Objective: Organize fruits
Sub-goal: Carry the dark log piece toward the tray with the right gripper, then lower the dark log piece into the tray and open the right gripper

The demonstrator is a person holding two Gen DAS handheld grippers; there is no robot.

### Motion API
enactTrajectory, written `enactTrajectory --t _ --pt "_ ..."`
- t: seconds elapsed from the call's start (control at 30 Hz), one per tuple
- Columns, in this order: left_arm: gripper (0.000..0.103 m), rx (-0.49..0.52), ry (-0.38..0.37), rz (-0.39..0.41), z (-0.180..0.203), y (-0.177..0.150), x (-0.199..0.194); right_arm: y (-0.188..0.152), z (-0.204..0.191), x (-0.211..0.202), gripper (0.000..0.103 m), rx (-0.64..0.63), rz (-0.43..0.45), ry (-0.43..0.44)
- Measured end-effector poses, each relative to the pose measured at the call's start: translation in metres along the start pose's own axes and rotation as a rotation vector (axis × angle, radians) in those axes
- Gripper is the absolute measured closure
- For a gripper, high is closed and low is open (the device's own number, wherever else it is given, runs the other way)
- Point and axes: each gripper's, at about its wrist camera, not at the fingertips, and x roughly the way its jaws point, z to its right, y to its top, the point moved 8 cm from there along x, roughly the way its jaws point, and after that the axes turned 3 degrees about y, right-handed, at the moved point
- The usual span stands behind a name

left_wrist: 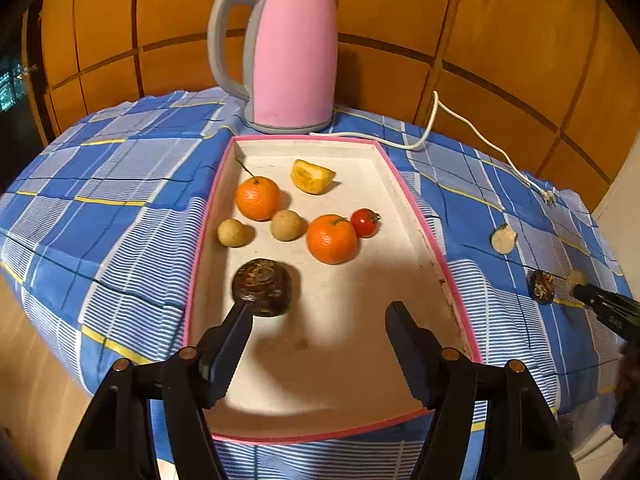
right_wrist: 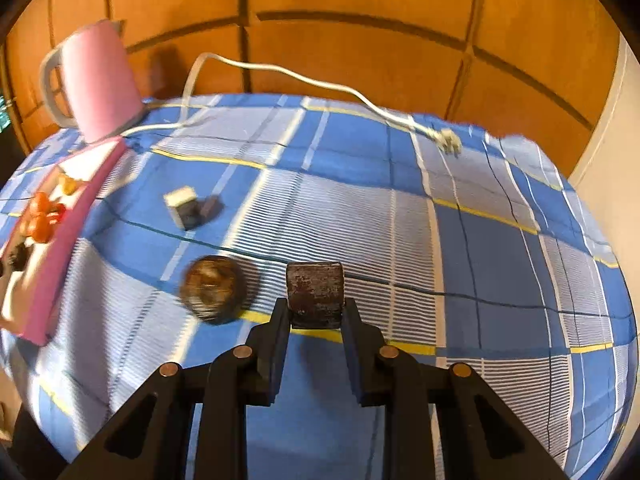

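The left gripper [left_wrist: 320, 320] is hovering with its fingers spread wide and empty over the pink-rimmed tray [left_wrist: 420, 216], which is holding two oranges [left_wrist: 257, 198], a tomato [left_wrist: 364, 222] and a dark brown fruit [left_wrist: 262, 286] lying by the left fingertip. Further right, on the checked cloth [right_wrist: 400, 208], the right gripper [right_wrist: 316, 310] is clamping narrowly on a dark cut piece [right_wrist: 315, 292], with another dark fruit [right_wrist: 212, 290] sitting just beside it.

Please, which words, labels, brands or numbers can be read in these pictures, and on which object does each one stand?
No text can be read in either view.
Right gripper: pale marks on its side, too small to read.
Pink kettle: plain body, no label visible.
Pink-rimmed tray: faint marks on the far inner wall, too blurred to read.
Small box on the cloth: blurred, nothing legible.
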Motion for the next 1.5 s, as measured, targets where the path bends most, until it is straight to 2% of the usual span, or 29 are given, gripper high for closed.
enactTrajectory --t 0.1,0.37,0.57,0.73,0.93,1.13,1.23,1.5 --pt "0.033 -0.018 0.016 0.015 -0.009 0.001 -0.005 0.001 -0.029 -0.007 0.077 -0.054 -0.004 0.093" --pt "0.033 -0.059 0.039 0.037 -0.029 0.003 -0.013 0.021 -0.149 -0.021 0.077 -0.252 -0.029 0.38" --pt "0.033 -0.076 0.04 0.041 -0.034 0.002 -0.013 0.021 -0.205 -0.02 0.077 -0.334 -0.103 0.48" --pt "0.033 -0.096 0.037 0.035 -0.04 0.0 -0.01 0.026 -0.229 -0.021 0.077 -0.367 -0.132 0.51" --pt "0.033 -0.103 0.036 0.035 -0.041 0.001 -0.01 0.024 -0.25 -0.008 0.077 -0.432 -0.192 0.499" --pt "0.033 -0.083 0.029 0.021 -0.033 -0.002 -0.008 0.04 -0.266 0.022 0.077 -0.433 -0.175 0.444" --pt "0.033 -0.07 0.034 0.016 -0.031 -0.003 -0.006 0.047 -0.268 0.031 0.072 -0.425 -0.141 0.422" --pt "0.033 -0.073 0.026 0.015 -0.028 -0.004 -0.006 0.044 -0.257 0.022 0.071 -0.377 -0.101 0.414"
